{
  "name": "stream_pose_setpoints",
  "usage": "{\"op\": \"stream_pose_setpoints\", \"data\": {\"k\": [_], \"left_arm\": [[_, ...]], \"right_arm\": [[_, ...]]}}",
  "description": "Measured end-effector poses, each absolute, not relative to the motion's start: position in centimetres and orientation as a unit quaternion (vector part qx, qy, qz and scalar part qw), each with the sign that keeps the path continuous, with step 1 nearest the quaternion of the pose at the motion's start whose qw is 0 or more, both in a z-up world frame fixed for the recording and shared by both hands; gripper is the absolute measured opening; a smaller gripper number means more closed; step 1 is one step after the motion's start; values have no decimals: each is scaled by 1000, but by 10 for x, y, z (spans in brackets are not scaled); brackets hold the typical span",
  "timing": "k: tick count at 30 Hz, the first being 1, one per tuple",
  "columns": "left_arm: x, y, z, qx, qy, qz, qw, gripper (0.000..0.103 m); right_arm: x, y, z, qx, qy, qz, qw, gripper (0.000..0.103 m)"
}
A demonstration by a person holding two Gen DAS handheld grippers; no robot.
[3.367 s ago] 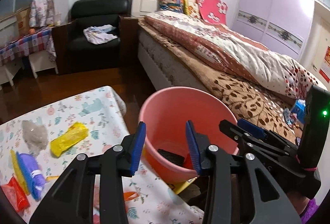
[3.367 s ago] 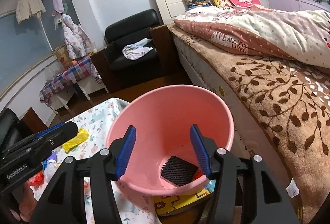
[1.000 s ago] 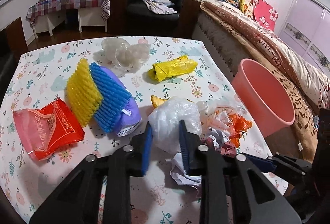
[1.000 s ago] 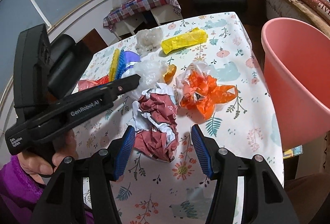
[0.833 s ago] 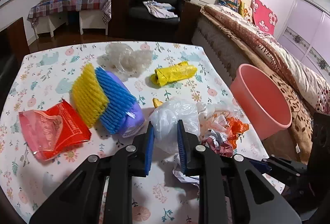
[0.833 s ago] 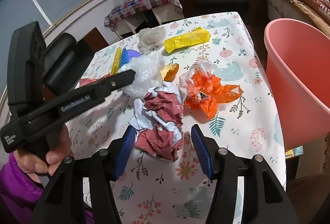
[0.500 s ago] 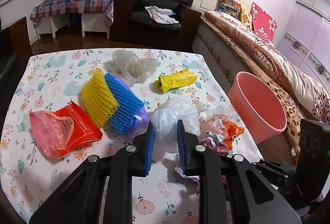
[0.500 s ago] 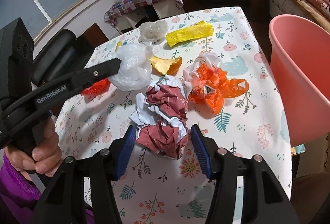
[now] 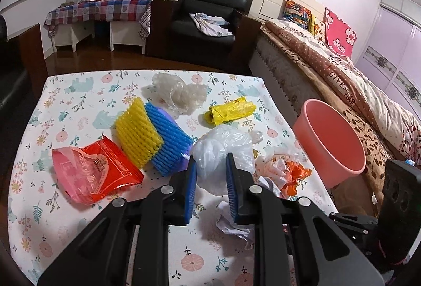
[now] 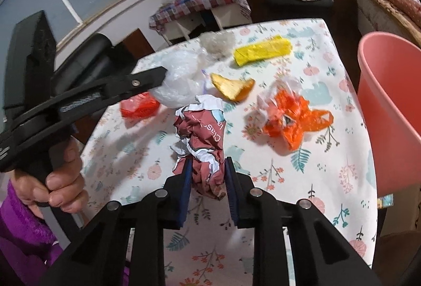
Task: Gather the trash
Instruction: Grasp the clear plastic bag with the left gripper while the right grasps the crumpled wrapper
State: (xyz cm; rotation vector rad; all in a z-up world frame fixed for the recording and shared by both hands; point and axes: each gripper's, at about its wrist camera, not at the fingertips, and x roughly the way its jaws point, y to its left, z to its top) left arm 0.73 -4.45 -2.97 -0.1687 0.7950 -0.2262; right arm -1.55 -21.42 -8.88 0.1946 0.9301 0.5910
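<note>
Left gripper (image 9: 209,178): fingers narrow, clamped on a white plastic bag (image 9: 223,151), which hangs clear of the desk (image 9: 79,91) in the right wrist view.

Right gripper (image 10: 206,180): jaws closing, the crumpled red-and-white paper (image 10: 202,133) between the fingers; the blue pads already press its lower end. The upper part looks to rest on the cloth, not yet lifted.

Outward from the fingers: an orange plastic bag (image 10: 294,117) just beside the paper, a small orange-yellow scrap (image 10: 231,85) beyond it, a yellow wrapper (image 9: 230,112) and a clear crumpled film (image 9: 181,92) toward the far edge. On the left side, yellow and blue foam nets (image 9: 152,136) over something purple, and a red packet (image 9: 94,172).

Pink bucket (image 9: 331,143) stands off the right edge of the desk, beside the bed (image 9: 342,80) (its inside is not visible from here).

Progress, as judged: early to middle. Two pieces are in hand, none visibly binned. At least six loose items are left on the desk; both held pieces need carrying right to the bucket.
</note>
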Motion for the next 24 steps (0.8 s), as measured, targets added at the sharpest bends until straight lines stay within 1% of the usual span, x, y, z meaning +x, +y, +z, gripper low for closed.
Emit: {"op": "stream_pose_setpoints", "data": {"k": [5,11,24], "left_arm": [[6,-43,-21,-80,379,-106,916,21],[7,-48,-12,-75,372,-107,919,21],[12,-79,14,-66,342,-143,927,21]], "right_arm": [[-25,-216,-72,88,410,296,858,24],[-28,-232,-51,109,376,298,871,24],[-12,-312,-5,154,313,191,918,24]]}}
